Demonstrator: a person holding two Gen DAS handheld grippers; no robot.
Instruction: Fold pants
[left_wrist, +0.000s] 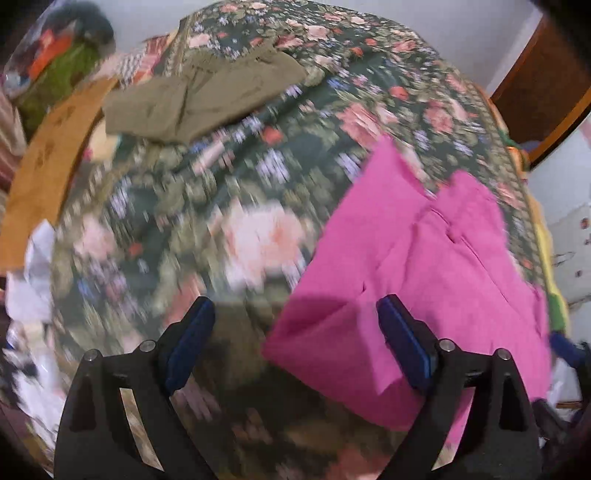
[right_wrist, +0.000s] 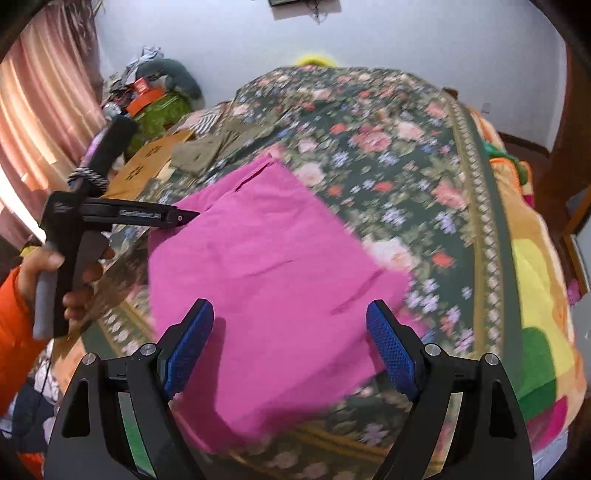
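**Pants folded, both claws clear**

Pink pants (right_wrist: 273, 280) lie as a compact folded block on the floral bedspread (right_wrist: 406, 155), probably set there because the bed offers a broad flat surface. Beyond the pants rests an olive garment (left_wrist: 207, 99), apparently an earlier fold. Left claw (left_wrist: 295, 343) and right claw (right_wrist: 290, 343) both gape empty above the pants' near edge, suggesting release.

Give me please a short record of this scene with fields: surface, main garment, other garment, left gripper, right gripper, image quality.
surface: bed with floral bedspread
main garment: pink pants, folded into a compact shape, lying flat
other garment: olive pants, folded, farther back on the bed near a brown cardboard piece
left gripper: open, holds nothing, beside the pink fold
right gripper: open, holds nothing, above the pink fold
image quality: motion blur in both views
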